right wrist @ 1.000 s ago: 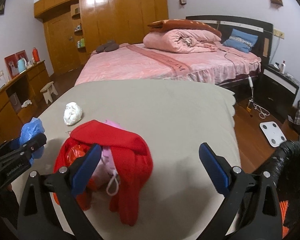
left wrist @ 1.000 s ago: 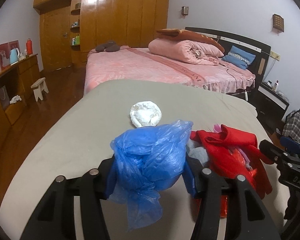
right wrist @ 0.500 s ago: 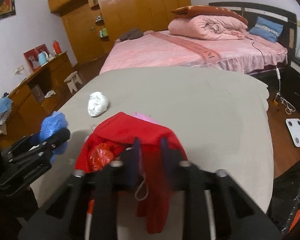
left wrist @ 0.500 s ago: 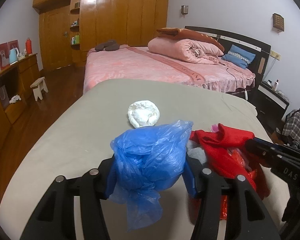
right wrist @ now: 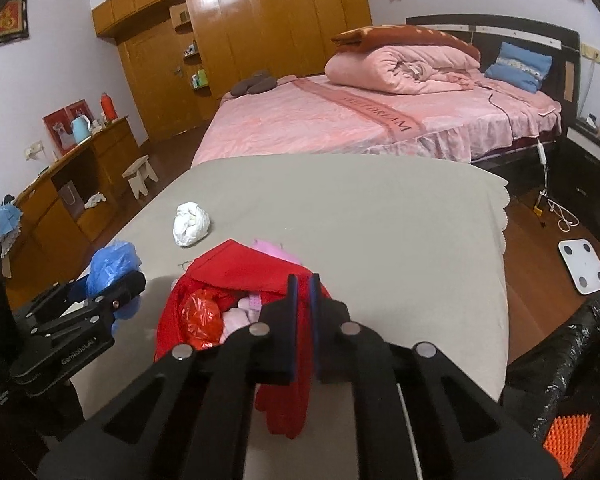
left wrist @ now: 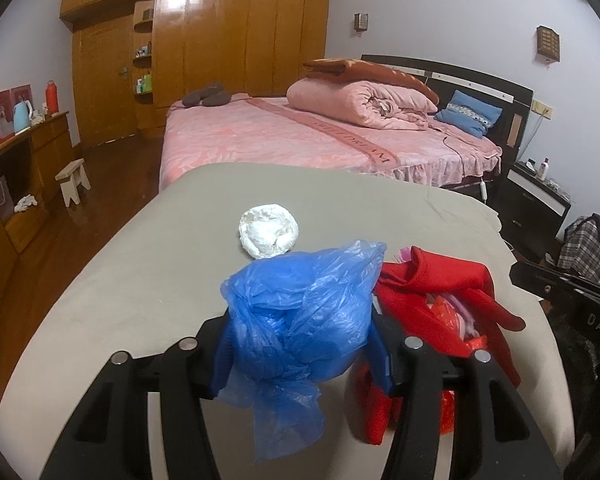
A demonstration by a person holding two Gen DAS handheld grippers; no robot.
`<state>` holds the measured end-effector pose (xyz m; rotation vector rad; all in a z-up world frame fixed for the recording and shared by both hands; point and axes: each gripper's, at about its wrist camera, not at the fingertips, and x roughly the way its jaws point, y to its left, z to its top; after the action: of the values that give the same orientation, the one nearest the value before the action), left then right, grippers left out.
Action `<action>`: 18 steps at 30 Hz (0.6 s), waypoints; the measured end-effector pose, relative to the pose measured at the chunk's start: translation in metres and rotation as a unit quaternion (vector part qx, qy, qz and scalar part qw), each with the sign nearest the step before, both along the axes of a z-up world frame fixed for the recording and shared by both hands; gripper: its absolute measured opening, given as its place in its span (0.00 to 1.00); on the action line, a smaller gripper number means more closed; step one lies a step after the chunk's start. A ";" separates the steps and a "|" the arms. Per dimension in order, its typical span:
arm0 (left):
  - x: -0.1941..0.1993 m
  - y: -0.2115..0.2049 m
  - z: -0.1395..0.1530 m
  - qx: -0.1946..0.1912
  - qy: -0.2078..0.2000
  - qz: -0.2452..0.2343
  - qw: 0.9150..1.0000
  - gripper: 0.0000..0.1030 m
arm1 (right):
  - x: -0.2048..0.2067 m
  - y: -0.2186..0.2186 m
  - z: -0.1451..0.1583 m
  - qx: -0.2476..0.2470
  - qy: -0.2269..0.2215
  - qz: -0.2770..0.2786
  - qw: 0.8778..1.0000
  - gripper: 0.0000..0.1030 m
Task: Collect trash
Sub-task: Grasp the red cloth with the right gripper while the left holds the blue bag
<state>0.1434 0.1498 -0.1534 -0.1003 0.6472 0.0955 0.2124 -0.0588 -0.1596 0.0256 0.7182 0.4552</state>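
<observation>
My left gripper (left wrist: 300,320) is shut on a crumpled blue plastic bag (left wrist: 300,312) above the near edge of the grey cloth-covered table (left wrist: 140,280); both also show in the right wrist view, the left gripper (right wrist: 116,292) and the blue plastic bag (right wrist: 112,264). A red cloth bag (right wrist: 236,268) holding red plastic and pink scraps lies just right of it. My right gripper (right wrist: 303,280) is shut on that bag's near right edge, red cloth showing between the pads. A white crumpled wad (left wrist: 268,230) lies farther back on the table.
A black trash bag (right wrist: 560,340) stands off the table's right side, a white scale (right wrist: 582,266) on the floor beyond it. A pink bed (right wrist: 360,120) lies behind the table. A wooden dresser (right wrist: 60,184) and a small stool (right wrist: 140,172) stand at the left.
My right gripper went from wide open over the red bag to shut on its edge. The left gripper and its blue bag stayed put.
</observation>
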 end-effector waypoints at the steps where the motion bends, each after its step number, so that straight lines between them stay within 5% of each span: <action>1: 0.000 0.000 0.000 0.002 -0.001 0.001 1.000 0.53 | 0.002 0.002 0.000 0.000 0.000 0.002 1.000 0.16; 3: 0.001 0.000 0.000 0.005 -0.002 0.002 1.000 0.53 | 0.005 0.008 -0.003 -0.002 0.002 0.005 1.000 0.37; 8: 0.004 0.006 0.001 0.007 -0.004 0.010 1.000 0.53 | 0.014 0.020 -0.014 -0.011 0.012 0.005 1.000 0.58; 10: 0.006 0.007 0.000 0.005 -0.004 0.013 1.000 0.53 | 0.018 0.023 -0.019 -0.013 0.020 0.008 1.000 0.58; 12: 0.006 0.007 0.000 0.005 -0.003 0.013 1.000 0.53 | 0.021 0.025 -0.023 -0.006 0.033 0.026 0.999 0.28; 14: 0.008 0.007 0.000 0.005 -0.002 0.012 1.000 0.53 | 0.021 0.023 -0.024 0.006 0.043 0.034 0.998 0.10; 18: 0.007 0.006 -0.001 0.004 0.000 0.010 1.000 0.53 | 0.013 0.012 -0.015 0.022 0.031 0.026 0.999 0.05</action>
<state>0.1502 0.1555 -0.1549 -0.0996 0.6451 0.1175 0.2249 -0.0470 -0.1746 0.0634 0.7711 0.5211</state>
